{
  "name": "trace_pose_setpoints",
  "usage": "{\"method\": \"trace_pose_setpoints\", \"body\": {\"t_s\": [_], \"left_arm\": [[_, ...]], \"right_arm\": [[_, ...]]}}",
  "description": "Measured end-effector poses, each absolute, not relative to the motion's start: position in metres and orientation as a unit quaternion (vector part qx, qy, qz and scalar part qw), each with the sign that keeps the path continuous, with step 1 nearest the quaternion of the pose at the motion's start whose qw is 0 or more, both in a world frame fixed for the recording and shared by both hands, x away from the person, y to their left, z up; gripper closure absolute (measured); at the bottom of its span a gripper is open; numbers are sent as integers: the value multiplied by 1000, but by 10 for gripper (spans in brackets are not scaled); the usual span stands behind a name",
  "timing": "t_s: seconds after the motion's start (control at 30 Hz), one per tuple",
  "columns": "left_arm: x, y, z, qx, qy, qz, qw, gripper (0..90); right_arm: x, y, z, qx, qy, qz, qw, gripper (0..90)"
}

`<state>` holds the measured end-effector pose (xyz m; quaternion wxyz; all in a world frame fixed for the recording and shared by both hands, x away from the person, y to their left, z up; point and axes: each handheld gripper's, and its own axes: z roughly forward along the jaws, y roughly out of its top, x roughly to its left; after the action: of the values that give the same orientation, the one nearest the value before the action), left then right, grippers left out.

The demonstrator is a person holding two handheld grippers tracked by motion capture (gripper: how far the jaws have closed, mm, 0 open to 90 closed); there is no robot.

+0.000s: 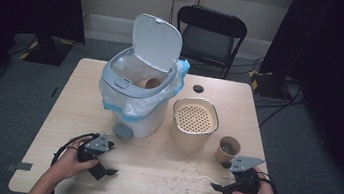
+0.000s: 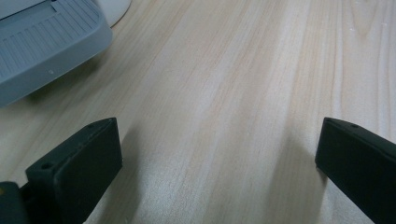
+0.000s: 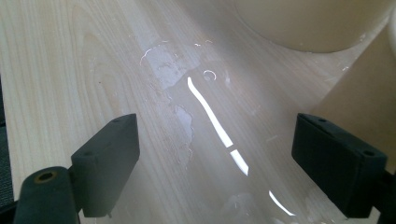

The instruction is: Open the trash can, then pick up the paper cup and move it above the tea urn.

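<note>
A white pedal bin stands at the table's back left with its lid raised and a plastic liner around the rim. A brown cup lies inside it. My left gripper rests open on the table in front of the bin. In the left gripper view the left gripper holds nothing, and the bin's grey pedal lies just ahead of it. My right gripper is open near the front right. The right gripper is empty over a wet spill.
A beige container with a perforated insert stands mid-table, and its wall is close ahead of the right gripper. A paper cup with dregs stands beside it. Spilled liquid and crumbs mark the front. A black chair is behind the table.
</note>
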<state>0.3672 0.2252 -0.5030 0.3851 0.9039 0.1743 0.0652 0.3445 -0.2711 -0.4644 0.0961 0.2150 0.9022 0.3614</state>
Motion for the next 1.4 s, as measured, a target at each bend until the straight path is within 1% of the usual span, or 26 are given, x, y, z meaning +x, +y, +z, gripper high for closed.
{"method": "trace_pose_setpoints", "body": {"t_s": [0.4, 0.77, 0.87, 1.1, 1.2, 1.27, 1.4], "left_arm": [[367, 225, -503, 904, 174, 66, 386, 0], [367, 225, -503, 903, 175, 66, 386, 0], [367, 225, -503, 903, 175, 66, 387, 0], [367, 225, -503, 903, 175, 66, 387, 0], [367, 225, -503, 903, 175, 66, 387, 0], [367, 225, -503, 903, 175, 66, 387, 0], [367, 225, -503, 903, 175, 66, 387, 0]], "right_arm": [[342, -282, -459, 228, 900, 355, 108, 145], [349, -287, -461, 236, 898, 354, 112, 147], [352, -289, -461, 243, 895, 354, 120, 150], [355, -298, -461, 261, 885, 365, 121, 146], [358, -302, -461, 265, 881, 373, 117, 160], [358, -303, -461, 269, 882, 367, 121, 140], [360, -307, -463, 286, 876, 369, 119, 161]]}}
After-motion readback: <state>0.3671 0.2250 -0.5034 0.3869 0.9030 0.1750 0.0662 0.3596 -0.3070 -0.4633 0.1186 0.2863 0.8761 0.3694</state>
